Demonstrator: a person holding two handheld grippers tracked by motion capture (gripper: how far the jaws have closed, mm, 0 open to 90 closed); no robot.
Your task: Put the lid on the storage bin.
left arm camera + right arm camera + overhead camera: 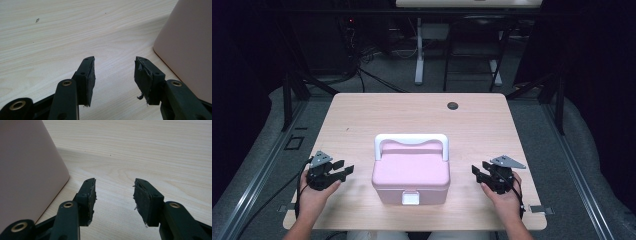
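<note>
I am holding my two grippers on either side of the pink box [411, 176] near the table's [362, 115] front edge, left gripper [343, 170] and right gripper [478, 172] about equally near, both jaws standing apart with nothing between them. The box lies inward of each, long axis along the front edge, white handle [411, 140] folded back, white latch [410, 198] facing me. Pale wood; dark room behind.

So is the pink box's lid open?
No, in the high view the pink box has its lid down flat, with the white latch at the front and the white handle lying back.
</note>
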